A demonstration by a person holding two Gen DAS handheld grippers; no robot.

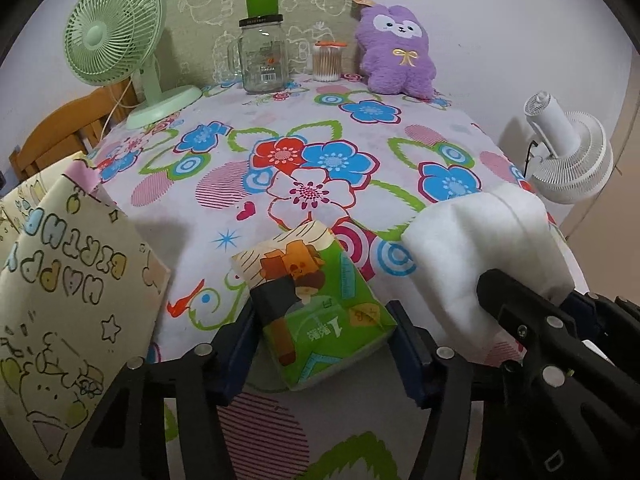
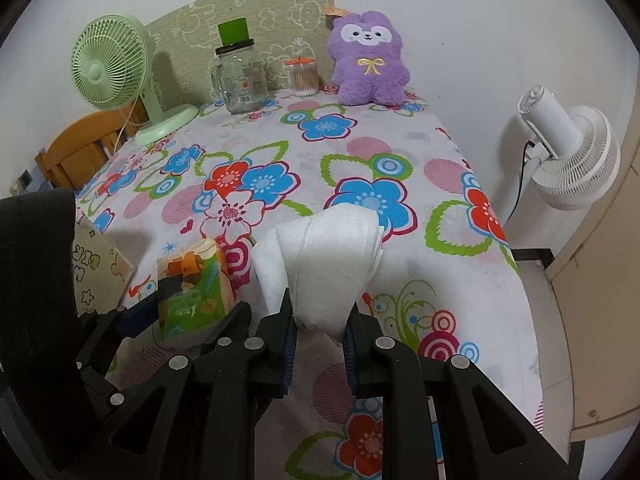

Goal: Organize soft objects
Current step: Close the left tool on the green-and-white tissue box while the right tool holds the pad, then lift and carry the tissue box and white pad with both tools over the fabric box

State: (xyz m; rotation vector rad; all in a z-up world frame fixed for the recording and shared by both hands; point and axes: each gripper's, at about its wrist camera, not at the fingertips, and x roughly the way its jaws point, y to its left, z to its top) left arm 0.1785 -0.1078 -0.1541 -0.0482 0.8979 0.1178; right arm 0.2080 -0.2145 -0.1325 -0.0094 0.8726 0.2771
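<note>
At table's left edge a paper gift bag (image 1: 60, 280) leans. Next, left gripper (image 1: 326, 340) straddles the green tissue pack (image 1: 316, 304) on the floral tablecloth (image 1: 360, 152); pads look pressed on its sides. Right gripper (image 2: 320, 336) clenched on white folded cloth (image 2: 324, 256), held off the table near front edge. Mid-table clear; fan (image 1: 116, 36), jar (image 1: 262, 56), purple plush (image 1: 396, 52) line the back edge.

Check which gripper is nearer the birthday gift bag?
Left. The left gripper, straddling the tissue pack, sits right beside the gift bag; the right gripper, clamping white cloth, is farther over.
</note>
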